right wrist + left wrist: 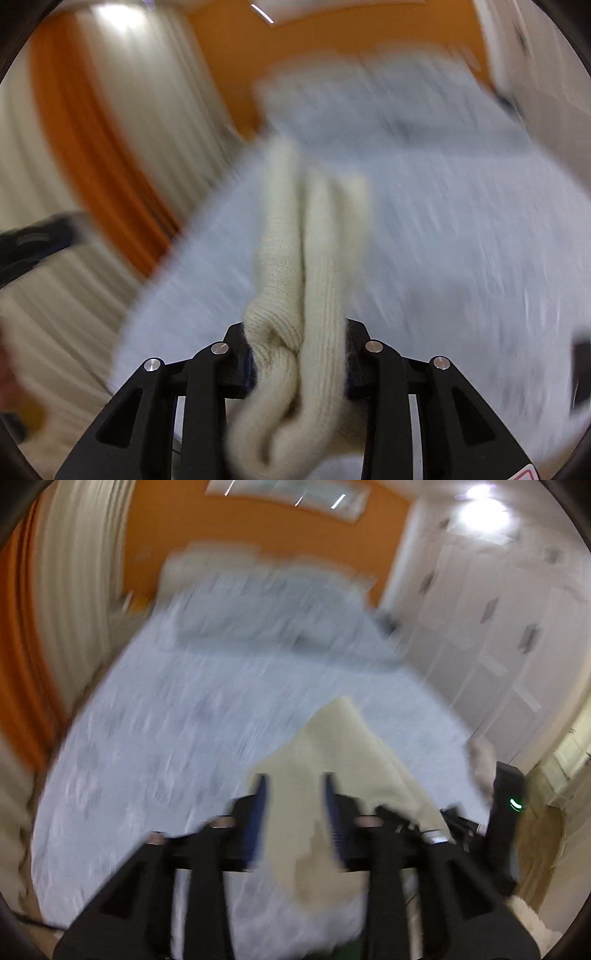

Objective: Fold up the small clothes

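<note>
A cream knit garment (325, 240) is bunched in thick folds between the jaws of my right gripper (297, 332), which is shut on it. The fabric trails forward over the pale blue bed (461, 221). In the left wrist view the same garment (332, 746) spreads as a flat cream wedge over the bed (166, 738). My left gripper (295, 779) hovers above it with its blue pads (260, 801) apart, and the cloth shows through the gap unpinched. The right gripper (508, 794) is at that view's right edge, fluffy cloth at its tip. The left gripper (55, 232) appears at the far left, blurred.
Grey-blue pillows (266, 605) lie at the head of the bed against an orange wall (258, 528). Pale curtains (66, 590) hang along the left side. White wardrobe doors (498, 627) stand on the right. A dark flat object (581, 369) sits at the bed's right edge.
</note>
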The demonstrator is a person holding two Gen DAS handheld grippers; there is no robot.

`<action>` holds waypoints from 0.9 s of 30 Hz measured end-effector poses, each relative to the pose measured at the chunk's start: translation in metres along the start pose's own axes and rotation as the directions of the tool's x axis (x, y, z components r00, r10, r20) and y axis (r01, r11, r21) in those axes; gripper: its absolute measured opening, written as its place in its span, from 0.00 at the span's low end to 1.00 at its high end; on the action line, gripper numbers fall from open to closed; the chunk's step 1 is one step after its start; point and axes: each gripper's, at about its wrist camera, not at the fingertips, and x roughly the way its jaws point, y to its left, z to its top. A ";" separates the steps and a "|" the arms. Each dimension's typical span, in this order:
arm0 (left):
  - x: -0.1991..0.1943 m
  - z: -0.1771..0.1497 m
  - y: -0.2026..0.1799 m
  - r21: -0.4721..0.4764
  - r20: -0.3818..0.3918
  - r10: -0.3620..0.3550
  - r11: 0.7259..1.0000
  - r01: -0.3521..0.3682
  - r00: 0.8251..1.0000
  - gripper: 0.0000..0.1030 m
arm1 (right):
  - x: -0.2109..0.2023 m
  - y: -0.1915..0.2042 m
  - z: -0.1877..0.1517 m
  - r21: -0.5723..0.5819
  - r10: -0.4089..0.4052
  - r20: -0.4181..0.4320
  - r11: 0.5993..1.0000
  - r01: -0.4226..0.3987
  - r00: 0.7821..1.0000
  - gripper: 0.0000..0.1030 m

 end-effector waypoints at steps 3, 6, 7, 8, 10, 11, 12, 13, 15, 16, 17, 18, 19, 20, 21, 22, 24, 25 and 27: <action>0.044 -0.054 0.058 -0.174 -0.168 -0.017 0.985 -0.013 0.986 0.35 | 0.034 -0.063 -0.028 0.080 -0.138 -0.074 0.986 0.144 0.988 0.24; 0.075 -0.119 0.103 -0.326 -0.280 -0.062 0.945 -0.035 0.958 0.35 | 0.027 -0.105 -0.026 0.194 -0.066 -0.081 0.978 0.081 0.995 0.25; 0.081 -0.130 0.105 -0.331 -0.296 -0.069 0.943 -0.034 0.953 0.35 | 0.025 -0.109 -0.022 0.196 -0.042 -0.087 0.979 0.058 0.995 0.25; 0.090 -0.140 0.106 -0.339 -0.310 -0.089 0.940 -0.023 0.946 0.35 | 0.025 -0.110 -0.017 0.176 -0.041 -0.094 0.983 0.058 0.995 0.26; 0.106 -0.148 0.101 -0.376 -0.313 -0.145 0.926 0.018 0.938 0.39 | 0.032 -0.107 -0.012 0.146 -0.045 -0.114 0.987 0.062 0.992 0.27; 0.116 -0.147 0.097 -0.396 -0.303 -0.179 0.917 0.047 0.936 0.55 | 0.042 -0.109 -0.011 0.138 -0.043 -0.138 0.989 0.062 0.989 0.30; 0.124 -0.147 0.092 -0.412 -0.286 -0.204 0.908 0.072 0.936 0.62 | 0.048 -0.113 -0.010 0.138 -0.046 -0.146 0.988 0.067 0.988 0.34; 0.135 -0.141 0.083 -0.419 -0.259 -0.217 0.903 0.093 0.941 0.76 | 0.052 -0.117 -0.010 0.143 -0.050 -0.149 0.987 0.072 0.988 0.38; 0.160 -0.130 0.061 -0.410 -0.211 -0.231 0.903 0.128 0.950 0.86 | 0.065 -0.126 -0.016 0.171 -0.035 -0.177 0.983 0.066 0.984 0.45; 0.173 -0.129 0.052 -0.403 -0.205 -0.248 0.903 0.149 0.947 0.90 | 0.070 -0.132 -0.018 0.203 -0.011 -0.189 0.978 0.050 0.982 0.47; 0.186 -0.131 0.044 -0.399 -0.207 -0.265 0.902 0.166 0.942 0.91 | 0.075 -0.138 -0.021 0.243 0.029 -0.200 0.970 0.021 0.979 0.51; 0.202 -0.129 0.037 -0.401 -0.220 -0.277 0.900 0.173 0.935 0.91 | 0.079 -0.143 -0.023 0.275 0.064 -0.207 0.961 -0.004 0.976 0.53; 0.226 -0.132 0.033 -0.423 -0.250 -0.300 0.889 0.175 0.921 0.92 | 0.082 -0.146 -0.026 0.301 0.086 -0.207 0.953 -0.021 0.975 0.53; 0.244 -0.137 0.030 -0.450 -0.279 -0.316 0.877 0.168 0.907 0.92 | 0.085 -0.149 -0.028 0.323 0.107 -0.207 0.946 -0.035 0.972 0.51; 0.268 -0.145 0.029 -0.501 -0.317 -0.343 0.852 0.151 0.884 0.92 | 0.086 -0.149 -0.030 0.336 0.125 -0.205 0.941 -0.050 0.971 0.37; 0.280 -0.152 0.030 -0.545 -0.324 -0.380 0.823 0.157 0.866 0.92 | 0.085 -0.147 -0.029 0.341 0.139 -0.202 0.938 -0.064 0.969 0.33; 0.297 -0.164 0.033 -0.655 -0.292 -0.490 0.728 0.201 0.821 0.74 | 0.074 -0.133 -0.023 0.299 0.119 -0.186 0.953 -0.059 0.975 0.28; 0.295 -0.161 0.034 -0.676 -0.288 -0.489 0.713 0.187 0.823 0.69 | 0.064 -0.119 -0.016 0.268 0.124 -0.165 0.960 -0.076 0.979 0.28; 0.282 -0.144 0.028 -0.628 -0.291 -0.480 0.748 0.213 0.828 0.54 | 0.045 -0.097 0.000 0.228 0.148 -0.116 0.966 -0.119 0.982 0.27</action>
